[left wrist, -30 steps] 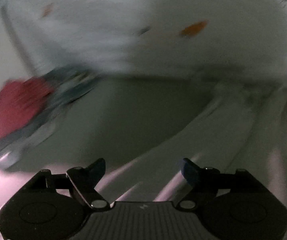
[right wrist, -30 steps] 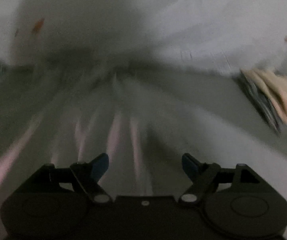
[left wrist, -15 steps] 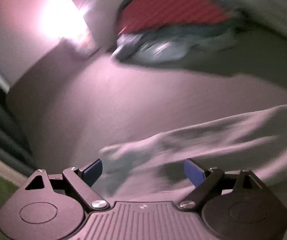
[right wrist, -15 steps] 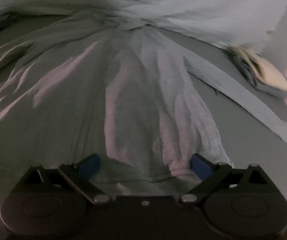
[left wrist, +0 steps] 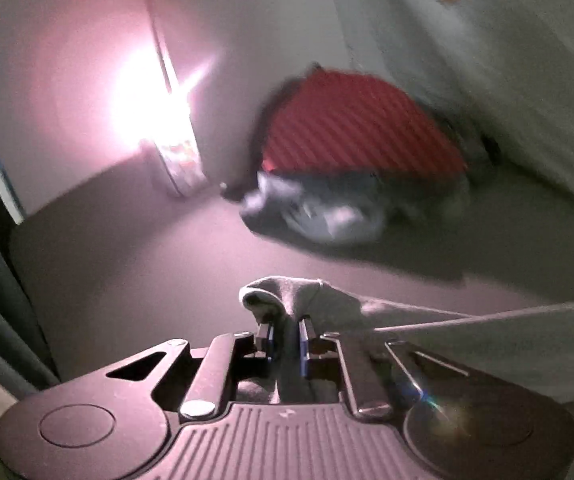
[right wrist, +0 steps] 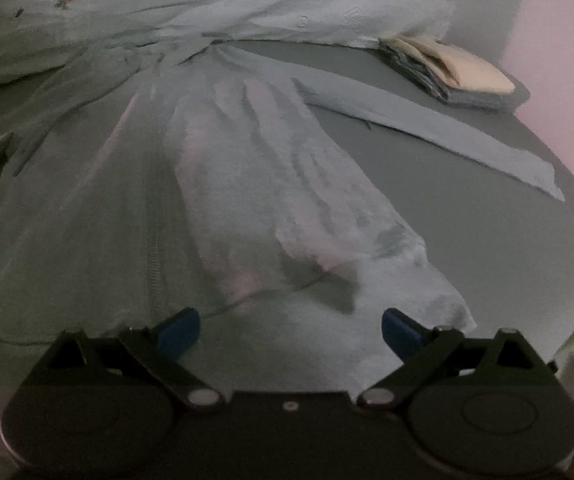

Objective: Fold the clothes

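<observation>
Now left claw (left wrist: 285, 338) pinches the pale garment (left wrist: 307, 296); right claw (right wrist: 291, 330) gapes wide, empty; no legible writing.

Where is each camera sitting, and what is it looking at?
Left wrist: it sits on the left gripper, looking along its fingers, which pinch a corner of the pale garment; beyond lies a red striped cloth on a clothes pile.
Right wrist: it sits on the right gripper, looking over its open fingers at the spread pale garment, with a folded stack far right.
Shared: the pale garment and grey surface.
</observation>
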{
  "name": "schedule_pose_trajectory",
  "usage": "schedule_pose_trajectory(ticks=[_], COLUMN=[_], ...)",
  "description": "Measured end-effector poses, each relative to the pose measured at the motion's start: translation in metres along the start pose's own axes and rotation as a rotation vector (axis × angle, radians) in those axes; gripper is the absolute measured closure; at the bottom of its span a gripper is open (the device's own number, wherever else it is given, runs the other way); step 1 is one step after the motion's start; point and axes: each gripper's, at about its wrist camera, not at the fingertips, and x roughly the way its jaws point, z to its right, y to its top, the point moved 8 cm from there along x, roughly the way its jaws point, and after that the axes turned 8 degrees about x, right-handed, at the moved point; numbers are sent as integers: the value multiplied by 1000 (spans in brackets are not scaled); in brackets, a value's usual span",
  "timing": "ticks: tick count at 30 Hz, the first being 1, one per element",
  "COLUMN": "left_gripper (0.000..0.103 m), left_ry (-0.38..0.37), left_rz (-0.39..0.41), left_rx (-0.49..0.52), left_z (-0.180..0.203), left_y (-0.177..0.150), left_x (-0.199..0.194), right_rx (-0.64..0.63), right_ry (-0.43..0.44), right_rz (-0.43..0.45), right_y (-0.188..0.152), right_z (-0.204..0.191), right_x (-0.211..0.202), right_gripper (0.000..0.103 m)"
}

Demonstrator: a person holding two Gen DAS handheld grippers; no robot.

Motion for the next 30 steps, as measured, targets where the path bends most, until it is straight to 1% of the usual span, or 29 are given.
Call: schedule_pose_trajectory(ticks=[1, 2, 3, 4, 6, 8, 9, 10, 12, 13, 14, 15, 16, 17, 18, 19, 20, 21, 22, 23, 24, 25, 28, 30], left_gripper=[75, 74, 75, 73, 54, 48, 48, 48, 46, 43, 34, 29, 29, 29, 29, 29, 32, 55, 63, 78, 97, 97, 99, 99], left_ry=[16, 32, 65, 77, 33, -105, -181, -271, -463, -559, -656, -740, -818, -864, -870, -857, -822, -770, -719, -670, -641, -620, -596, -572], left_rz=[-2, -4, -34, -60, -84, -117, -135, -154, -193, -209, -224, -231, -235, -222, -197, -184, -189, -211, -211, -201, -204, -213, -275, -272], left_rx=[-8, -15, -1, 10, -37, -80, -99, -64, 49, 121, 200, 276, 351, 436, 514, 567, 613, 638, 647, 651, 647, 641, 598, 584], left_z=[-5, -10, -12, -11, -7, 17, 30, 55, 111, 142, 174, 203, 230, 256, 278, 292, 306, 316, 320, 322, 322, 321, 309, 308], left_y=[5, 10, 8, 4, -8, -25, -34, -44, -66, -78, -89, -100, -111, -121, -130, -137, -145, -153, -157, -158, -157, -155, -153, -150], left_x=[3, 6, 11, 12, 1, -19, -29, -45, -81, -100, -120, -139, -158, -176, -189, -196, -199, -197, -197, -197, -198, -201, -203, -205], right_rx=[14, 22, 29, 33, 56, 87, 96, 92, 73, 61, 50, 37, 21, 11, 3, 2, 0, -6, -22, -36, -46, -44, -23, -19], right_ry=[2, 3, 2, -3, -18, -25, -28, -38, -30, -13, 18, 51, 83, 112, 141, 172, 199, 213, 222, 235, 248, 265, 319, 351], right_rz=[2, 8, 17, 32, 66, 83, 81, 66, 35, 20, 8, -8, -27, -27, -28, -33, -36, -37, -40, -43, -47, -56, -90, -131], right_y=[-1, 0, 1, 3, 7, 10, 11, 11, 11, 11, 11, 10, 8, 8, 8, 9, 9, 10, 10, 9, 9, 9, 11, 11], right_z=[6, 13, 20, 29, 52, 76, 87, 97, 110, 114, 115, 115, 113, 111, 110, 109, 109, 108, 108, 108, 110, 113, 127, 135], right_x=[-1, -3, -5, -7, -13, -13, -10, -5, 8, 15, 21, 26, 31, 34, 36, 37, 38, 38, 37, 35, 32, 28, 11, 4], right_gripper=[5, 5, 5, 6, 6, 10, 16, 25, 37, 38, 38, 39, 41, 42, 49, 65, 76, 97, 97, 97, 98, 98, 99, 99])
